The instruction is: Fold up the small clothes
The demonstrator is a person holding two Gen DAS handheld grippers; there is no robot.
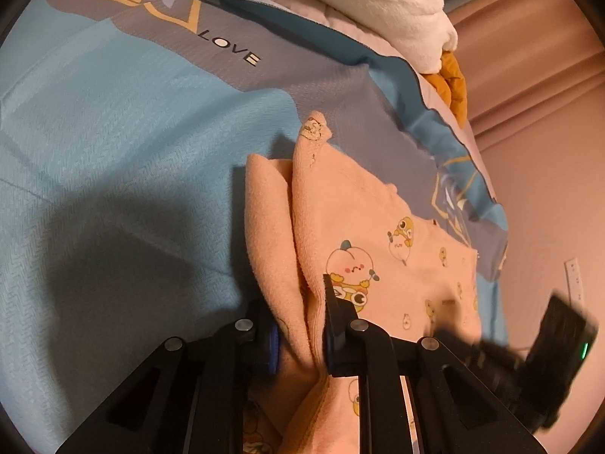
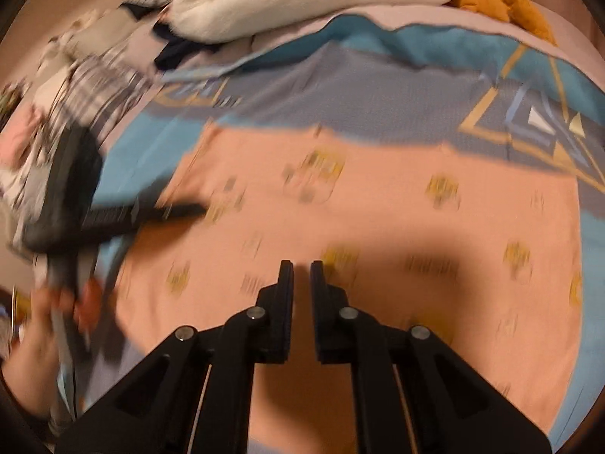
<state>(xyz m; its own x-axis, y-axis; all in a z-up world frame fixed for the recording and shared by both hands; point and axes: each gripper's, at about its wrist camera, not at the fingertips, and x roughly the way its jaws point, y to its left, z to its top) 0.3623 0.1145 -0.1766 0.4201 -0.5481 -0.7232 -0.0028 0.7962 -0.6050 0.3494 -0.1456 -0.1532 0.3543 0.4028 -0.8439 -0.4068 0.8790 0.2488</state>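
The small peach-pink garment [image 1: 378, 234], printed with cartoon figures, lies on the blue and grey bedspread [image 1: 113, 151], mostly spread flat, with only one edge gathered up into a raised ridge. The left gripper [image 1: 302, 325] has its jaws pinched on that bunched edge, cloth standing up between them. The right gripper [image 2: 301, 276] hangs over the flat middle of the garment with its jaws drawn nearly together and nothing visible between them; its view is blurred, so contact with the cloth cannot be told. Judging by this, the folding has barely started: one edge is gripped for a first fold, no layer is laid over yet, and all the creasing and squaring up remains. A white fluffy blanket [image 1: 378, 3] sits beyond, well apart.
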